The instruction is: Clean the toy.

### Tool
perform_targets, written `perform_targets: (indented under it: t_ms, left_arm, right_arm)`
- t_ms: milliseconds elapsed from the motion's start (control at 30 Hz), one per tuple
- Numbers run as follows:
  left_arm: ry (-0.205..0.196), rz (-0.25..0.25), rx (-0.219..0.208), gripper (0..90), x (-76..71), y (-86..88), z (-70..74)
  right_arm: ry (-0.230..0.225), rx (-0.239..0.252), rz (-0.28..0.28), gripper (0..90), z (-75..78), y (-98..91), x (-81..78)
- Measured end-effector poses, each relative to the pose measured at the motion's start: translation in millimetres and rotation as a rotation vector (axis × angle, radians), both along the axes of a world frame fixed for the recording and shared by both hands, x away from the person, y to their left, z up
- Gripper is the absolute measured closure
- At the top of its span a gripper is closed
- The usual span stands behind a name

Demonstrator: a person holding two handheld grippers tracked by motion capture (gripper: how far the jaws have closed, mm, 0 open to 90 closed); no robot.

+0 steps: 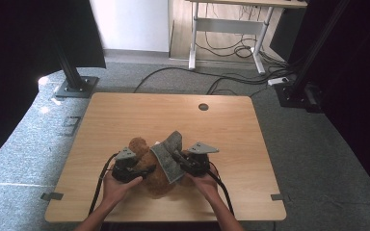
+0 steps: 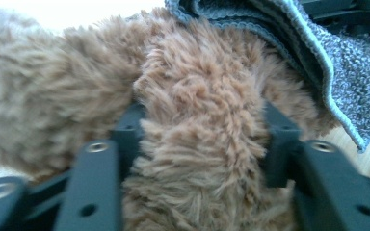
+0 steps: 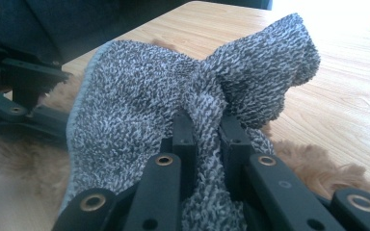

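Near the tabletop's (image 1: 125,110) front edge, the left gripper (image 2: 204,139) has its jaws half closed on a limb of the brown plush toy (image 1: 149,168) while the right gripper (image 3: 207,132) pinches the grey cloth (image 3: 139,110), draped only partly over the toy, so the covering or wiping looks unfinished.

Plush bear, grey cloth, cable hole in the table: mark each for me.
plush bear (image 2: 197,125), left gripper view, furry limb between the jaws.
grey cloth (image 3: 139,110), right gripper view, broad knitted face.
cable hole (image 1: 203,107), high view, its dark centre.
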State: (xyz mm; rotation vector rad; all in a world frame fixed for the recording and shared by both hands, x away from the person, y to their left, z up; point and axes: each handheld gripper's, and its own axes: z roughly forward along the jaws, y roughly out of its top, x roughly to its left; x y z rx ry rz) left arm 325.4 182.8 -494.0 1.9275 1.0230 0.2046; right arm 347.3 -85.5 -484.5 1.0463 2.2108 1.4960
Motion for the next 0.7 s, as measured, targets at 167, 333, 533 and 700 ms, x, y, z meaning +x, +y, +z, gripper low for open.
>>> perform_targets:
  t_ms: [167,333,533,700]
  left_arm:
    - [-0.060,-0.008,0.017,63.2,-8.9,0.5,-3.0]
    - [-0.094,-0.012,0.026,64.3,-16.1,0.5,-5.9]
    - [-0.134,-0.004,0.041,64.5,-28.4,-0.3,-8.8]
    - [-0.150,-0.005,0.057,64.6,-36.2,0.3,-12.2]
  right_arm:
    - [0.000,0.026,0.018,80.2,12.7,0.5,-1.5]
    - [-0.026,0.046,0.039,80.1,33.6,16.6,3.5]
    - [-0.006,0.013,0.093,79.6,46.6,62.3,19.1]
    - [0.072,-0.120,0.128,79.4,28.2,95.7,26.0]
